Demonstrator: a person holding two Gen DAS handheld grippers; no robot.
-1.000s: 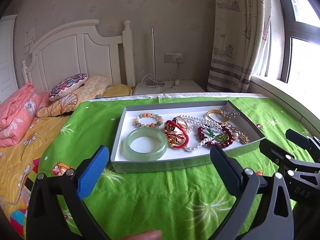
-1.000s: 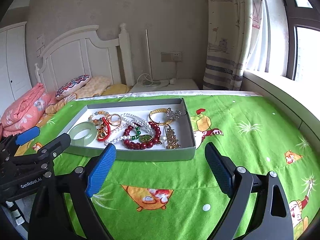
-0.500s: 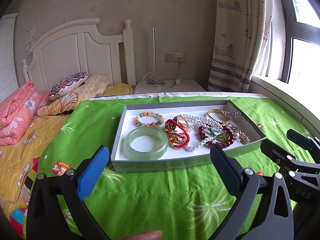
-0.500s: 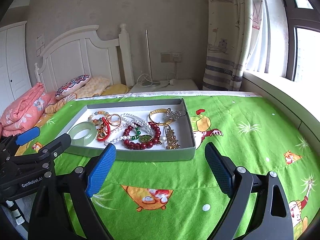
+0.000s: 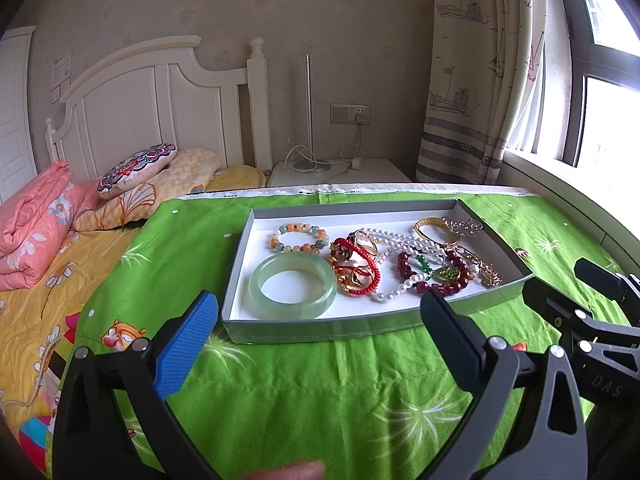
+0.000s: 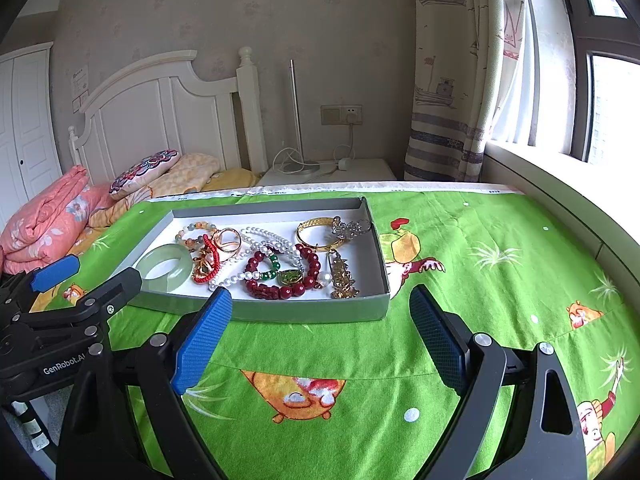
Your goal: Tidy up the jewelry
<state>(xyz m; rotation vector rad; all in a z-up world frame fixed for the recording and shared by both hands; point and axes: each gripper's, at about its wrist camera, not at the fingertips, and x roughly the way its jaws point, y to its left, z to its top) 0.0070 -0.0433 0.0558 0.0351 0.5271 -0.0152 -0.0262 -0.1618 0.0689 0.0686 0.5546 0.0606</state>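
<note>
A shallow grey tray (image 5: 304, 326) (image 6: 280, 309) lies on the green cloth and holds a pile of jewelry. In it are a pale green jade bangle (image 5: 293, 290) (image 6: 163, 267), a coloured bead bracelet (image 5: 298, 236), a red cord bracelet (image 5: 358, 266), a pearl strand (image 5: 394, 240) (image 6: 272, 242), a dark red bead bracelet (image 5: 434, 276) (image 6: 282, 276) and a gold bangle (image 5: 436, 230) (image 6: 320, 232). My left gripper (image 5: 316, 332) is open and empty, just short of the tray's near wall. My right gripper (image 6: 320, 324) is open and empty, in front of the tray's right end.
The green cartoon cloth (image 6: 480, 280) covers the table. A bed with pink and yellow bedding (image 5: 36, 216) lies to the left. A white nightstand with a lamp and cables (image 5: 340, 168) stands behind. A curtain and a window sill (image 6: 540, 168) are on the right.
Both views have shifted only slightly; the grippers stay open and the jewelry has not moved.
</note>
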